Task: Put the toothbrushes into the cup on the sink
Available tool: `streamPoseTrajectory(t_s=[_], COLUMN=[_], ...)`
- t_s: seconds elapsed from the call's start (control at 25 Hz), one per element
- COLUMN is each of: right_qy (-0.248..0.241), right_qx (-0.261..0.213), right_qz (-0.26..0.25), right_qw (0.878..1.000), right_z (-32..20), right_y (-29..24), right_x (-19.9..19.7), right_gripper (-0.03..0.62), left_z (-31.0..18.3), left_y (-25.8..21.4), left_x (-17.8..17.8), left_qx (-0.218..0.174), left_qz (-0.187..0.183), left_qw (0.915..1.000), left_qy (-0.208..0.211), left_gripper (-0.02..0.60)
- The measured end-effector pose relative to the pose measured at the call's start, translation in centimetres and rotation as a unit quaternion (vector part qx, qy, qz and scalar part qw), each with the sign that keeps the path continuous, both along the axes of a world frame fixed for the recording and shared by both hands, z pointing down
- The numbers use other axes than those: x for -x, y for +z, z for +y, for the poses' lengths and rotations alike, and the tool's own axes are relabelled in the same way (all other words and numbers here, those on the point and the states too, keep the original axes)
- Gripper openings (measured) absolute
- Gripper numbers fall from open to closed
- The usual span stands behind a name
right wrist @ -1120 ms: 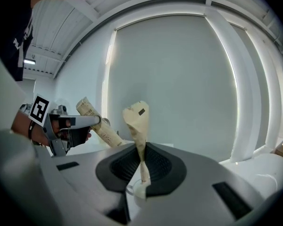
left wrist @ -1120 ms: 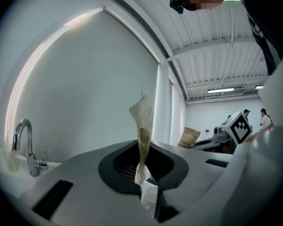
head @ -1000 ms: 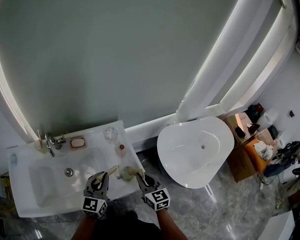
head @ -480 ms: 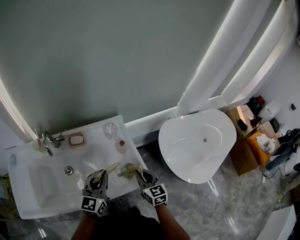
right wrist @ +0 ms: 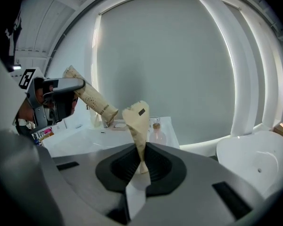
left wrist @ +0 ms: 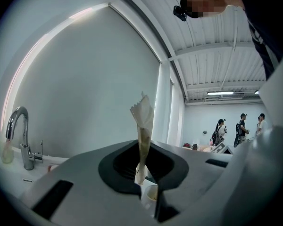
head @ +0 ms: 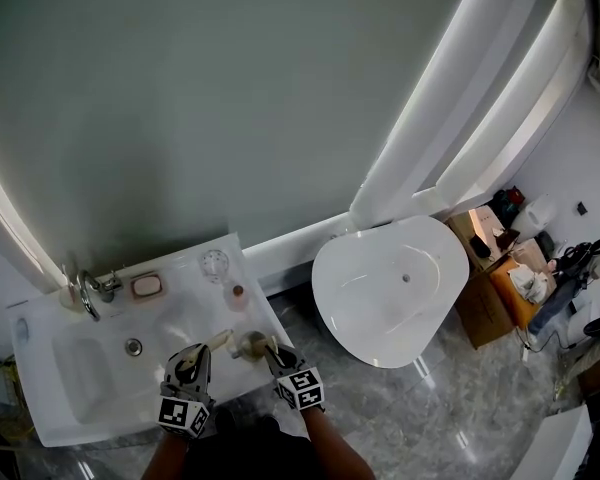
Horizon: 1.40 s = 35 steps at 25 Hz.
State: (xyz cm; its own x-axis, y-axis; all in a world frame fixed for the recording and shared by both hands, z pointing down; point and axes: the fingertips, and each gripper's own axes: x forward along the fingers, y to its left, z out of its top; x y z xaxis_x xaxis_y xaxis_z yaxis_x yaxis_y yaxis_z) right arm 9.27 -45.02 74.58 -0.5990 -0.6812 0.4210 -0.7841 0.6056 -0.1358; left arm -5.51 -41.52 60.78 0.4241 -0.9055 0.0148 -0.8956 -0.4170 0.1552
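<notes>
Above sink, beige paper-wrapped toothbrushes

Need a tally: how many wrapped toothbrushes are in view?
2. One toothbrush is clamped in the left tool, the second toothbrush in the right tool; more could be hidden.

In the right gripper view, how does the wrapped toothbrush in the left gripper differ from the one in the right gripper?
The left toothbrush slants down to the right; the right toothbrush stands nearly upright. The left one bears small dark print along its length; the right one shows only one small dark mark. Both are wrapped in beige paper, each pinched by a shut gripper: the left gripper, the right gripper.
</notes>
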Motion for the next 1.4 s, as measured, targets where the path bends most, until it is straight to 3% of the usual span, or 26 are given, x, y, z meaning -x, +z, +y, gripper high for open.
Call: streamPoseTrajectory(t_s=[0.56, 0.88, 1.04, 1.4], right_qy=[0.006, -0.009, -0.015, -0.008], right_qx=[0.034, 0.018, 0.017, -0.026], right_qz=[-0.007, -0.005, -0.031, -0.055], right_qw=[0.999, 1.000, 0.999, 0.998], right_z=[-1.2, -1.2, -0.9, -1.1], right_y=[1.8, 1.9, 1.0, -1.1], right_x=[-0.6, -0.9, -0.9, -2.2], right_gripper=[0.048, 0.051, 0.157, 0.230], left_z=[-0.6, -0.7, -0.6, -0.9], left_y=[-0.5, -0.4, -0.1, -0.1], left_x=[-0.1, -1.1, -1.1, -1.3], left_qx=[0.009, 0.010, 0.012, 0.007], left_qz=[-0.003, -0.002, -0.005, -0.004], left_qw=[0.9999, 0.9999, 0.9998, 0.9998], left_qy=[-0.011, -0.013, -0.016, -0.020], left_gripper=[0.041, 0.041, 0.041, 0.041])
